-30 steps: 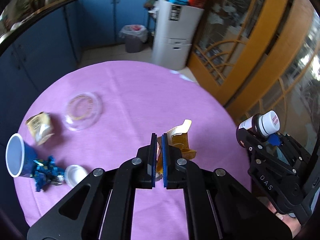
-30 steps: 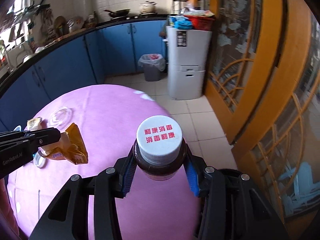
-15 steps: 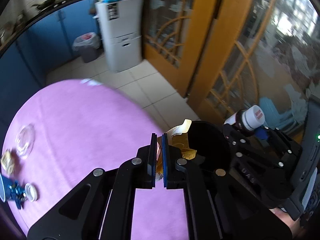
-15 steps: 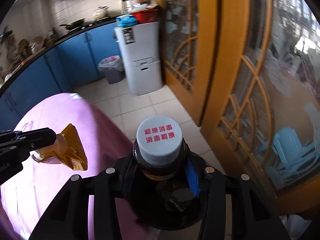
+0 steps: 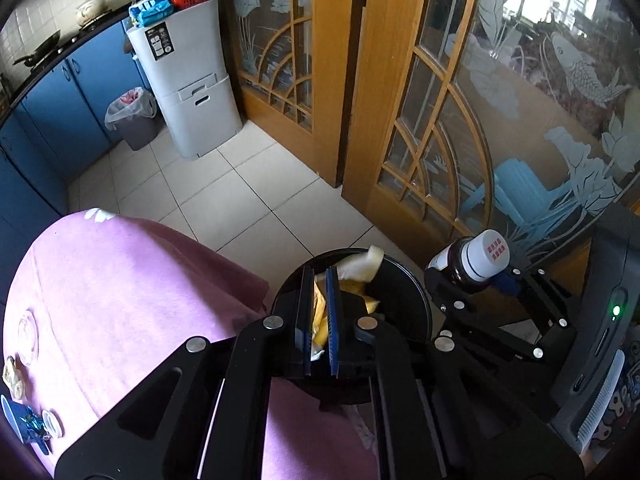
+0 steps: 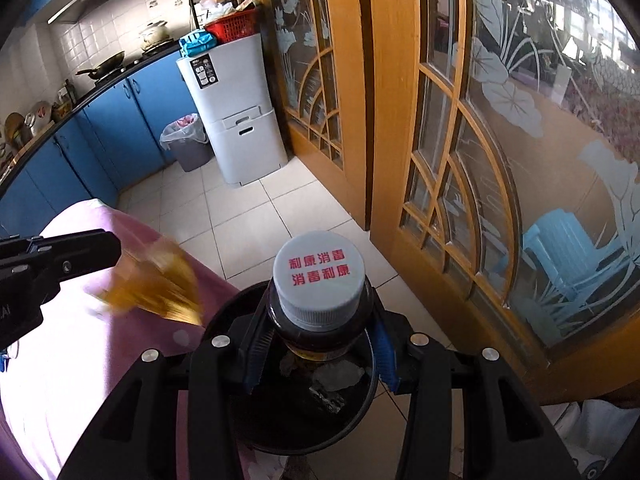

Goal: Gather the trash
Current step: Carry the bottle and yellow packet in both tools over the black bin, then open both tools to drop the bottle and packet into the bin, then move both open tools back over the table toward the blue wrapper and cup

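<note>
Both loads poised over the black bin (image 5: 416,300) beside the table (image 5: 120,280). Left gripper (image 5: 319,316) pinching a yellow wrapper (image 5: 352,280) between blue pads, the wrapper's free end flopping out toward 1 o'clock over the bin's mouth. Right gripper (image 6: 318,336) clamped on a dark bottle (image 6: 320,320) with a white cap (image 6: 320,268), held directly above the bin, scraps already visible below.

Risks from here, as judgement:

- Wrapper light and crumpled; likely to cling to a pad on release, or drift toward 9 o'clock onto the purple cloth instead of dropping in. In the right view it looks blurred and seems to sit over the cloth's edge at 10 o'clock of the bin, not clearly over the opening, so a release now could miss.
- Bottle heavy and round; a slow or uneven opening could let it roll off one pad, strike the rim and bounce onto the tiles at 12 o'clock. Contents dark, cap apparently on; seal not verifiable.
- Two tools crowded over one small opening; a collision of the arms could jolt either load loose early.
- More litter waiting on the table at 8 o'clock in the left view: a blue cup (image 5: 10,412), a small lid (image 5: 52,424), a packet (image 5: 12,376).
</note>
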`<state>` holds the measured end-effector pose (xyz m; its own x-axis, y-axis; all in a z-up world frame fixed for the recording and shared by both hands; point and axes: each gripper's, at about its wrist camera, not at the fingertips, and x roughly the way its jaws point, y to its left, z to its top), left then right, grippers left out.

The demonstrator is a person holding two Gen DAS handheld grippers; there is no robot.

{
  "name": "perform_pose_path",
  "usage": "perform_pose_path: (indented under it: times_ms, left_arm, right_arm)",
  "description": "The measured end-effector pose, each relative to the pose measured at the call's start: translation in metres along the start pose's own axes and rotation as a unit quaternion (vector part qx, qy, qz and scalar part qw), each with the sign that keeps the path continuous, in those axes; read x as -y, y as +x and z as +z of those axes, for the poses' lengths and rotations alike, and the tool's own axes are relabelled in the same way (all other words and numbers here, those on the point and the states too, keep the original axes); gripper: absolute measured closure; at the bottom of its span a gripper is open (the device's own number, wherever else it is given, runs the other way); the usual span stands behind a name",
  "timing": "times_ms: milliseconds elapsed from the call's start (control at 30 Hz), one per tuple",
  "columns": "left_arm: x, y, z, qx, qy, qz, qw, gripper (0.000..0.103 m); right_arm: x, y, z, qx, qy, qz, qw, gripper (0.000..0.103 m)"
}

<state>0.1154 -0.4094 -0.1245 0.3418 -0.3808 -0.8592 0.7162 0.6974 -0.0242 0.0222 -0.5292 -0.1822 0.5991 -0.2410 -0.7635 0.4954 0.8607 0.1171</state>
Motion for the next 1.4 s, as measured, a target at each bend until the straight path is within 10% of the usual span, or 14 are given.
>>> perform_pose_path:
  times_ms: [233, 333, 700, 800, 833, 933, 1400]
  left_arm:
    - [0.001, 0.016, 0.002, -0.021, -0.01, 0.003, 0.9997, 0.095]
    - [-0.002, 0.02, 0.0, -0.028, -0.015, 0.009, 0.9995, 0.095]
    - [-0.041, 0.013, -0.014, -0.043, -0.061, 0.029, 0.9968, 0.093]
    - [-0.072, 0.0, -0.027, -0.039, -0.091, 0.052, 0.9938, 0.057]
    - [-0.08, -0.005, -0.031, -0.034, -0.1, 0.059, 0.9926, 0.011]
    - [-0.118, -0.037, -0.051, 0.016, -0.134, 0.104, 0.9854, 0.004]
    - [-0.274, -0.126, -0.199, 0.023, -0.288, 0.239, 0.9268, 0.004]
  right_arm:
    - [0.003, 0.018, -0.002, -0.035, 0.001, 0.04, 0.999, 0.06]
    - [0.002, 0.021, -0.004, -0.035, 0.003, 0.048, 0.998, 0.028]
    - [-0.005, 0.018, -0.003, -0.038, 0.012, 0.047, 0.998, 0.027]
    - [-0.023, 0.013, -0.002, -0.036, 0.0, 0.063, 0.997, 0.027]
    - [-0.029, 0.011, -0.002, -0.035, -0.005, 0.068, 0.997, 0.027]
    - [-0.061, 0.004, -0.002, -0.031, -0.032, 0.087, 0.995, 0.027]
    - [-0.253, -0.015, -0.026, -0.038, -0.199, 0.161, 0.966, 0.027]
